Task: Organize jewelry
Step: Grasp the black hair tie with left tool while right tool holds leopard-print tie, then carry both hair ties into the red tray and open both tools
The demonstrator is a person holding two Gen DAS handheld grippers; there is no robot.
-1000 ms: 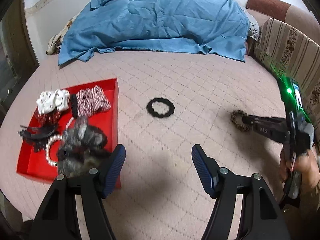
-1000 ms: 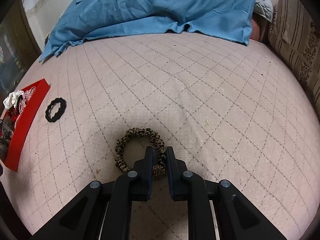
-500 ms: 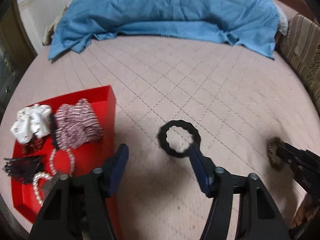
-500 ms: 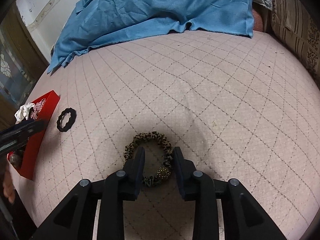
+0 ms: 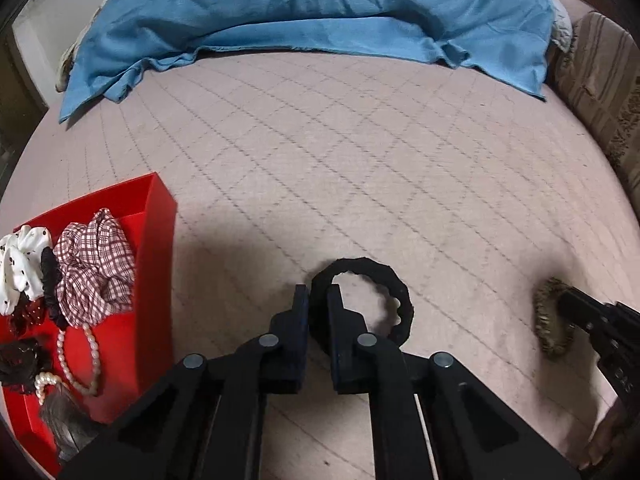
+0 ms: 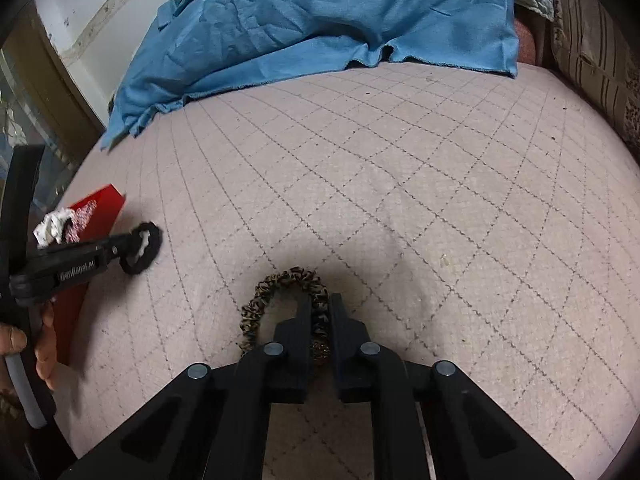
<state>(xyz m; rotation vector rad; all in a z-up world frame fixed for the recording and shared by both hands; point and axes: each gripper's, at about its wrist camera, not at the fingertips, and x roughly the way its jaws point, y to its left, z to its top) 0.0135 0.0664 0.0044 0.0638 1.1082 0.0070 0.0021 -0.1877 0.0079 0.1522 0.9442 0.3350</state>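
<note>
Red tray already holds several pieces – two remain outside, the black ring pinched in the closed left gripper, the leopard scrunchie clamped by the right gripper.

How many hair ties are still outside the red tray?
2. The black hair tie lies on the bed, pinched by the left gripper; the leopard-print hair tie is pinched by the right gripper. None seem hidden.

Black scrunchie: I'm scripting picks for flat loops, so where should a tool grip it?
Pinch the band of the black scrunchie at its near-left arc, one finger inside the hole, from above. It lies flat, so only the band offers purchase; the left tool grips there.
</note>
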